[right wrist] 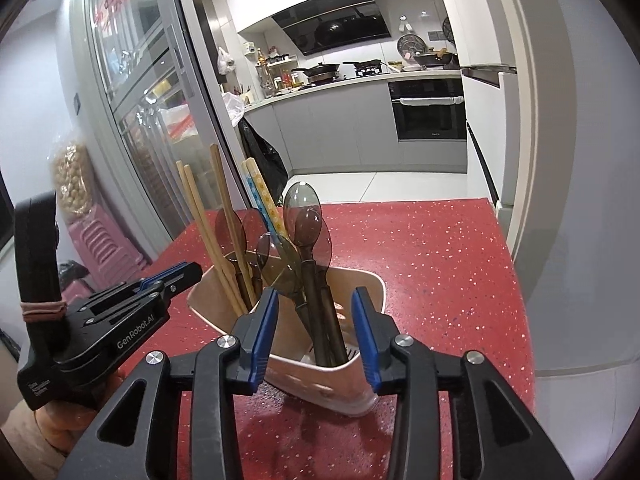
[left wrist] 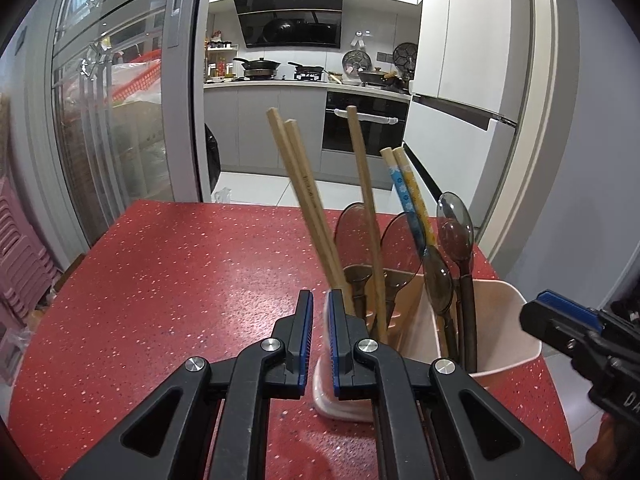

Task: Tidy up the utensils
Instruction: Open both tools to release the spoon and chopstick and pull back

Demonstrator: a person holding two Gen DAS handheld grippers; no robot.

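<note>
A pale pink holder (right wrist: 360, 394) stands on the red speckled table (right wrist: 440, 260), toward the table's near edge, with bare tabletop stretching away to the far edge in front of the kitchen. Inside it, plain wooden chopsticks (left wrist: 304, 188) lean at its left end, a pair of patterned blue and yellow chopsticks (left wrist: 412, 200) rises near the middle, and smoky translucent spoons (right wrist: 306, 220) stand upright with bowls up, most of them at the right end. The left gripper (left wrist: 320, 336) is closed on the holder's left rim, the wall pinched between its blue pads. The right gripper (right wrist: 316, 320) hovers at the holder's near right corner with its jaws apart, the pads clear of the rim and nothing between them but the corner of the holder below.
</note>
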